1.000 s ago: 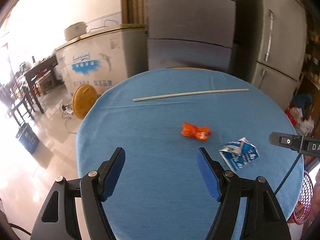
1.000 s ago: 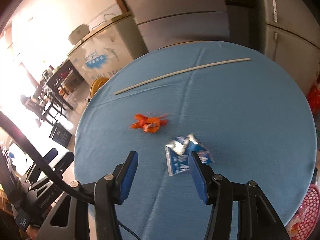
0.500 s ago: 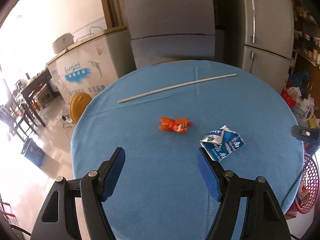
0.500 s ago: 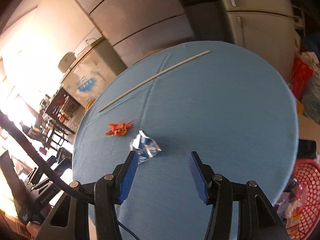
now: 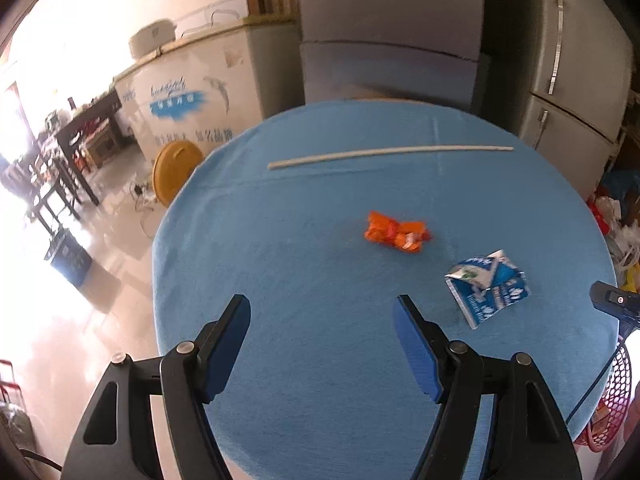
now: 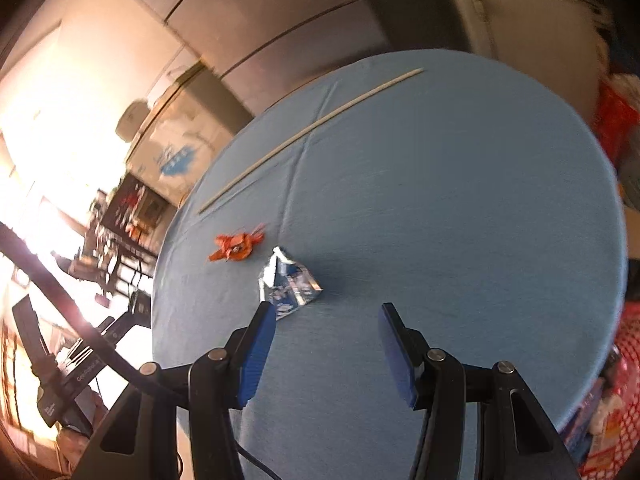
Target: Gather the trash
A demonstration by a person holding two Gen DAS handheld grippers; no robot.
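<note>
On the blue bench (image 5: 280, 248) we see an orange wrapper (image 5: 397, 233) beside a crushed milk carton (image 5: 487, 286). Our left gripper (image 5: 322, 322) and right gripper (image 6: 326, 330) hover with jaws apart, holding nothing.

The white chest freezer (image 5: 188, 96) beyond the far left edge of the round blue table (image 5: 320, 280) carries a blue logo with script and Chinese characters, too blurred to read. The crumpled blue-and-white carton (image 5: 486, 286) has unreadable print.

Left claw (image 5: 322, 306) and right claw (image 6: 328, 314) agape, empty, angled downward.
</note>
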